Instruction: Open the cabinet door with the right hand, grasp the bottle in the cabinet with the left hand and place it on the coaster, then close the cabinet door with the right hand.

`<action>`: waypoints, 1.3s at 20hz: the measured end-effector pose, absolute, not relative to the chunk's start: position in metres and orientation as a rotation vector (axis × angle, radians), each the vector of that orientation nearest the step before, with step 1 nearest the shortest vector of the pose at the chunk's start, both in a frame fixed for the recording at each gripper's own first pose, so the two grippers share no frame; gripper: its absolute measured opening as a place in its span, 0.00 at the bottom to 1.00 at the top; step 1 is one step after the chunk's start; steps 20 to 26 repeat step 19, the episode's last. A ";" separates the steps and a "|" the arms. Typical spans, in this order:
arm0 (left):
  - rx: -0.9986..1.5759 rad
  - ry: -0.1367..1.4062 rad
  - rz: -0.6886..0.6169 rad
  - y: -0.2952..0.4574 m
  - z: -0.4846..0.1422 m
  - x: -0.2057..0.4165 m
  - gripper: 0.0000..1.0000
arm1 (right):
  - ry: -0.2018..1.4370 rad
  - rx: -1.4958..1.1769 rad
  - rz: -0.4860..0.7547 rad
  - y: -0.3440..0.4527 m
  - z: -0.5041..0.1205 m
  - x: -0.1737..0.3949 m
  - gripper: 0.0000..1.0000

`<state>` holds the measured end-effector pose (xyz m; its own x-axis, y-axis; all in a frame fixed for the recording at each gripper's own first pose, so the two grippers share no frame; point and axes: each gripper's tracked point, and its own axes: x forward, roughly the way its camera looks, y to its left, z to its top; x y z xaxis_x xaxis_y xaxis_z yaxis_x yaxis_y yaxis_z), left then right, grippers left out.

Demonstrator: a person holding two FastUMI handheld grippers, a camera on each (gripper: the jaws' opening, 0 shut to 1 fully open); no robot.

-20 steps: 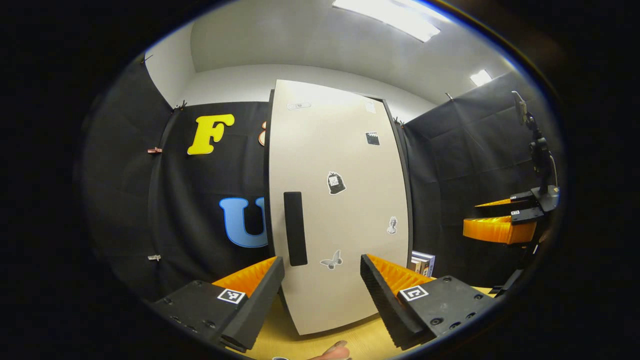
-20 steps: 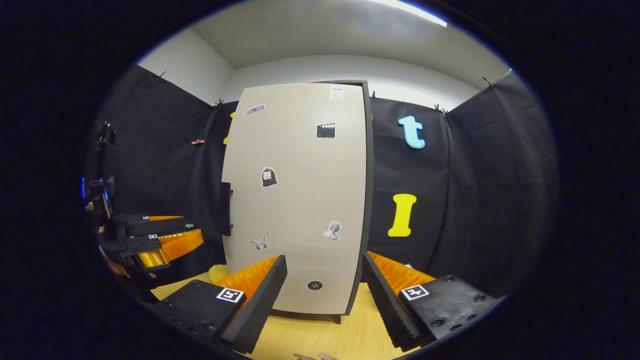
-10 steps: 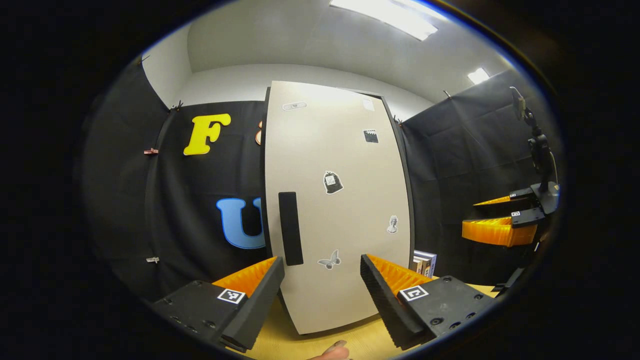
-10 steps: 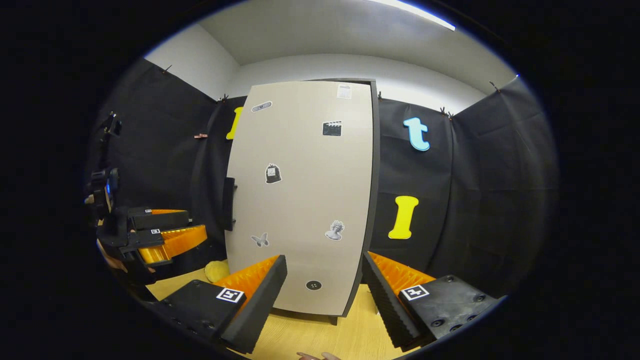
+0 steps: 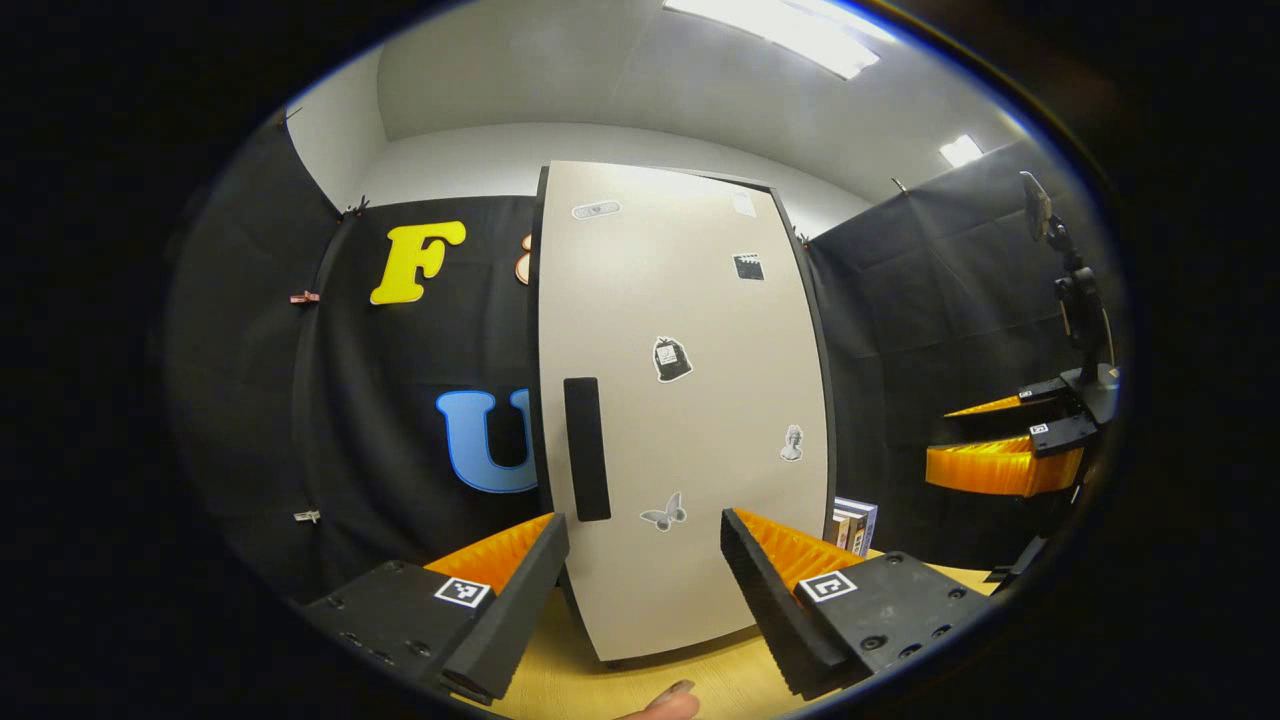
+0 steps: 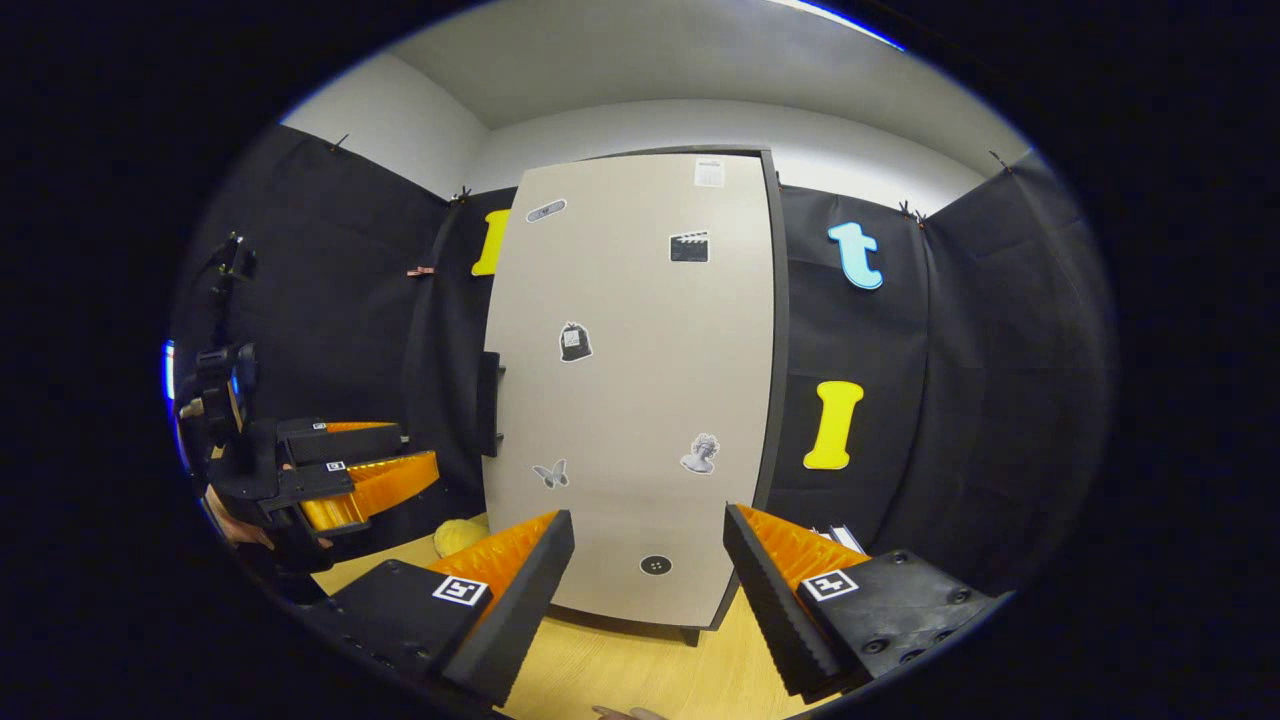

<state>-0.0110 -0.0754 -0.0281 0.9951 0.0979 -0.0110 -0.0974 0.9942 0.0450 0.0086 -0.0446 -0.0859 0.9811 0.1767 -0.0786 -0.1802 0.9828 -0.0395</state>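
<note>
A tall beige cabinet (image 5: 690, 400) (image 6: 630, 380) with a dark frame stands on the wooden table, its door closed and dotted with small stickers. A black vertical handle (image 5: 587, 449) sits at the door's left edge, seen edge-on as handle (image 6: 489, 405) in the right gripper view. My left gripper (image 5: 640, 590) is open in front of the door's lower part, apart from it. My right gripper (image 6: 645, 590) is open too, facing the door's lower right. In the left gripper view the right gripper (image 5: 1000, 455) hangs far right; in the right gripper view the left gripper (image 6: 350, 475) hangs at left. The bottle is hidden.
Books (image 5: 850, 525) stand to the right of the cabinet. A yellow soft object (image 6: 462, 537) lies on the wooden table (image 6: 620, 670) left of the cabinet. A black stand (image 5: 1075, 300) rises at the far right. A fingertip (image 5: 665, 705) shows at the bottom edge.
The right gripper's camera has swung left, so the cabinet sits further right in its view. The left gripper has barely shifted. The door stays closed.
</note>
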 end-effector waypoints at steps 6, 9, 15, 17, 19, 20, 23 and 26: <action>0.019 0.033 0.095 -0.075 -0.036 -0.010 0.96 | 0.060 -0.060 0.149 -0.040 -0.084 0.010 0.93; 0.028 0.024 0.094 -0.073 -0.032 -0.012 0.96 | 0.052 -0.040 0.147 -0.043 -0.081 0.009 0.95; 0.041 0.017 0.082 -0.076 -0.029 -0.012 0.96 | 0.035 -0.030 0.134 -0.047 -0.075 0.008 0.97; 0.044 0.020 0.079 -0.078 -0.030 -0.012 0.96 | 0.035 -0.039 0.125 -0.048 -0.075 0.010 0.98; 0.047 0.020 0.075 -0.078 -0.029 -0.011 0.96 | 0.040 -0.043 0.127 -0.047 -0.077 0.010 0.98; 0.047 0.020 0.075 -0.078 -0.029 -0.011 0.96 | 0.040 -0.043 0.127 -0.047 -0.077 0.010 0.98; 0.047 0.020 0.075 -0.078 -0.029 -0.011 0.96 | 0.040 -0.043 0.127 -0.047 -0.077 0.010 0.98; 0.047 0.020 0.075 -0.078 -0.029 -0.011 0.96 | 0.040 -0.043 0.127 -0.047 -0.077 0.010 0.98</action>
